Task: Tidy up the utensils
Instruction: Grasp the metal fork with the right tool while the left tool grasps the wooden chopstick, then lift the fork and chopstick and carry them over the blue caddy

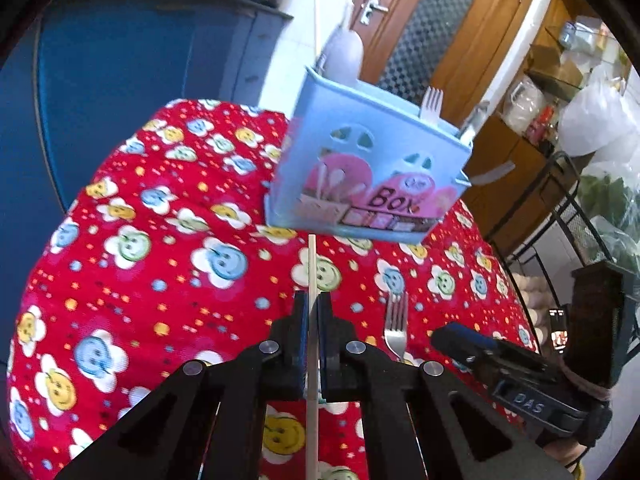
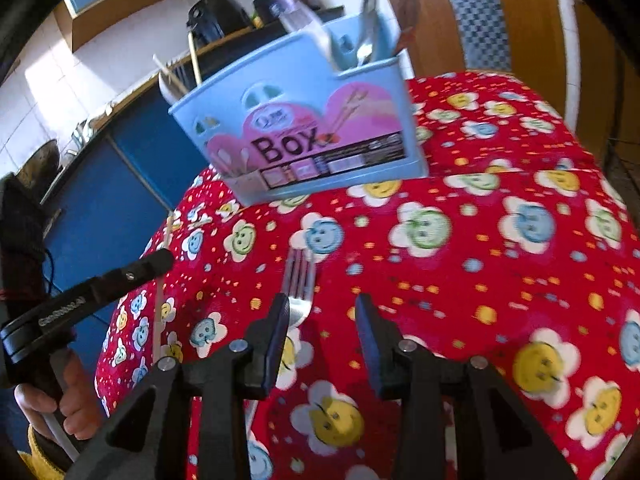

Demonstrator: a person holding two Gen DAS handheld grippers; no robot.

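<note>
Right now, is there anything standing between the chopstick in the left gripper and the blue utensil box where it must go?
Nothing visible blocks it. The left gripper holds the chopstick, its tip just short of the blue box, with only bare red tablecloth between. The fork lies off to the right, by the open right gripper.

My left gripper (image 1: 313,308): black linkage arms, 4 silver rivets, blue pads (image 1: 303,332). My left hand (image 2: 60,400): bare skin, yellow cuff.
</note>
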